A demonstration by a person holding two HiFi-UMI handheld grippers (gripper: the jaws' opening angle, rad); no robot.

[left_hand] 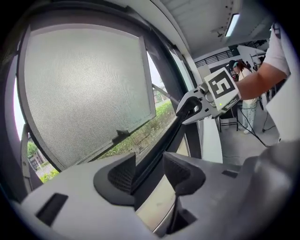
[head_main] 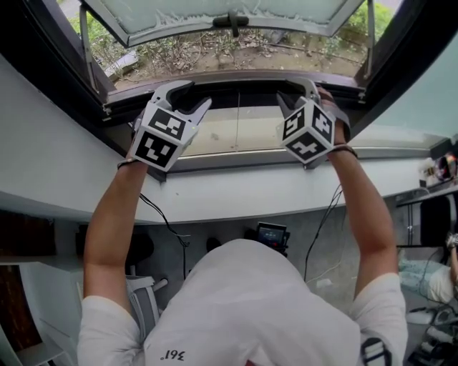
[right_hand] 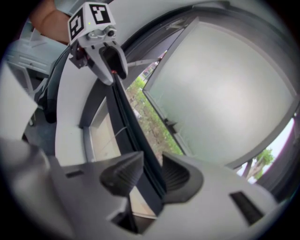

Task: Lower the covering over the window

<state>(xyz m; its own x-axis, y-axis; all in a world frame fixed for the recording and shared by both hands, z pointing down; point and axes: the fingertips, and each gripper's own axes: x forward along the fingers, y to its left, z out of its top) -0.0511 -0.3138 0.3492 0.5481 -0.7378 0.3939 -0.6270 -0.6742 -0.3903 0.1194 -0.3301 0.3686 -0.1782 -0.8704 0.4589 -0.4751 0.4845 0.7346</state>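
Observation:
A dark rail (head_main: 240, 91) of the covering runs along the window opening, under the frosted pane (head_main: 229, 13) that is swung outward. My left gripper (head_main: 197, 94) grips the rail at the left and my right gripper (head_main: 297, 96) at the right, about a forearm's length apart. In the left gripper view the rail (left_hand: 165, 138) passes between the left gripper's (left_hand: 150, 171) pads and fills the gap. In the right gripper view the rail (right_hand: 125, 117) lies likewise between the right gripper's (right_hand: 152, 171) pads. Each view also shows the other gripper farther along the rail.
A white sill (head_main: 215, 194) curves below the window. Shrubs and bare ground (head_main: 215, 50) lie outside. On the floor below stand a chair (head_main: 143, 300) and a small screen (head_main: 272, 234), with cables hanging. Someone stands in the room behind (left_hand: 244, 77).

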